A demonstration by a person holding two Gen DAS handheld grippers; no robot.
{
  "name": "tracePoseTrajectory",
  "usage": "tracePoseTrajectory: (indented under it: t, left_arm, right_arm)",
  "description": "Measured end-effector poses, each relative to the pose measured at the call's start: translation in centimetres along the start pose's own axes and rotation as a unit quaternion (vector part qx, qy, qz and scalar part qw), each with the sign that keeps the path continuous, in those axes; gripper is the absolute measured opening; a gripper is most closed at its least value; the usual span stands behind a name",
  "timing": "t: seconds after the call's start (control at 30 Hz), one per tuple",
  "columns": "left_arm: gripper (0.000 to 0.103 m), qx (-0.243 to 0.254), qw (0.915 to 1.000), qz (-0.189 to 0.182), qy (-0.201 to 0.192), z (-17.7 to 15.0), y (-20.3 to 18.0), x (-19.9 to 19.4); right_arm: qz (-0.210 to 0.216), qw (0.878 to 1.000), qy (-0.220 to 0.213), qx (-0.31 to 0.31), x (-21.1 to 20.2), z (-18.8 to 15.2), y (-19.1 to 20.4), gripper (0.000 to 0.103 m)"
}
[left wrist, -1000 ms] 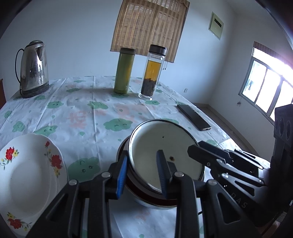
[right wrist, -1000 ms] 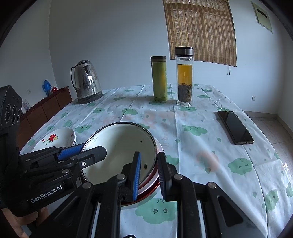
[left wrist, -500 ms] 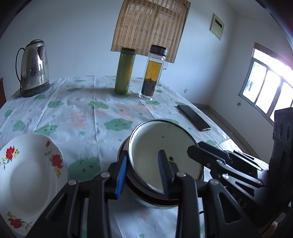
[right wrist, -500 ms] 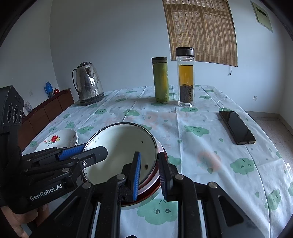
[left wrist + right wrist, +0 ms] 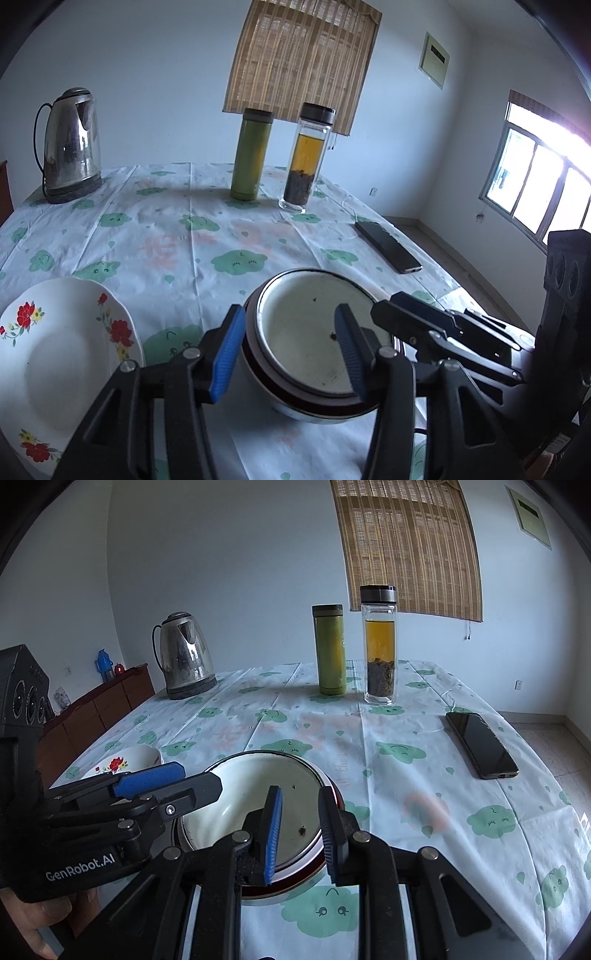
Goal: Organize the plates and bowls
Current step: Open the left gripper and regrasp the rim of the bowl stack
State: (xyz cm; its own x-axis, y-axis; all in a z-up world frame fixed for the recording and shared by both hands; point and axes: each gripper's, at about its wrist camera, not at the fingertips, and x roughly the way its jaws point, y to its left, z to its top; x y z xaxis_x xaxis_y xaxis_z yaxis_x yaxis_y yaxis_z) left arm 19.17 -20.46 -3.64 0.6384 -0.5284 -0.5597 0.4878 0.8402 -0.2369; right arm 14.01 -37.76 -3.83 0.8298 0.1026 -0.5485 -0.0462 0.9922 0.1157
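A white enamel bowl with a dark rim sits nested in a red-rimmed bowl on the table; it also shows in the right wrist view. My left gripper is open, its blue pads straddling the bowls' left rim without touching. My right gripper stands open around the right rim, one pad inside the bowl, one outside. A white plate with red flowers lies to the left; it also shows in the right wrist view.
At the back stand a steel kettle, a green flask and a glass tea bottle. A black phone lies at the right. The table's right edge drops off near the window side.
Both grippers have opened wider around the bowl rim, the left clearly more than before. The bowls now rest on the table instead of being gripped.
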Motion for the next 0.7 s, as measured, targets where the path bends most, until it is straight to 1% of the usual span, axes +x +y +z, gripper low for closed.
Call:
tracePoseTrajectory:
  t: [0.27, 0.47, 0.5, 0.53, 0.6, 0.7]
  left_arm:
    - [0.051, -0.002, 1.0, 0.004, 0.001, -0.03, 0.19, 0.25]
    - [0.061, 0.004, 0.9999, 0.016, 0.0, -0.12, 0.21, 0.2]
    - [0.061, 0.005, 0.9998, 0.018, -0.001, -0.14, 0.22, 0.14]
    - [0.062, 0.005, 0.9998, 0.02, -0.003, -0.15, 0.24, 0.08]
    - [0.062, 0.006, 0.9998, 0.021, -0.003, -0.16, 0.25, 0.0]
    - [0.063, 0.007, 0.9997, 0.023, -0.005, -0.21, 0.18, -0.07]
  right_arm:
    - [-0.004, 1.0, -0.003, 0.002, 0.04, -0.07, -0.36, 0.022]
    - [-0.007, 1.0, -0.013, -0.006, -0.14, -0.39, -0.11, 0.023]
    - [-0.01, 1.0, -0.016, -0.01, -0.22, -0.45, -0.01, 0.027]
    - [-0.013, 1.0, -0.018, -0.013, -0.31, -0.51, 0.13, 0.036]
    - [-0.02, 0.999, -0.023, -0.016, -0.51, -0.55, 0.19, 0.039]
    - [-0.019, 0.999, -0.031, -0.012, -0.78, -0.45, -0.05, 0.041]
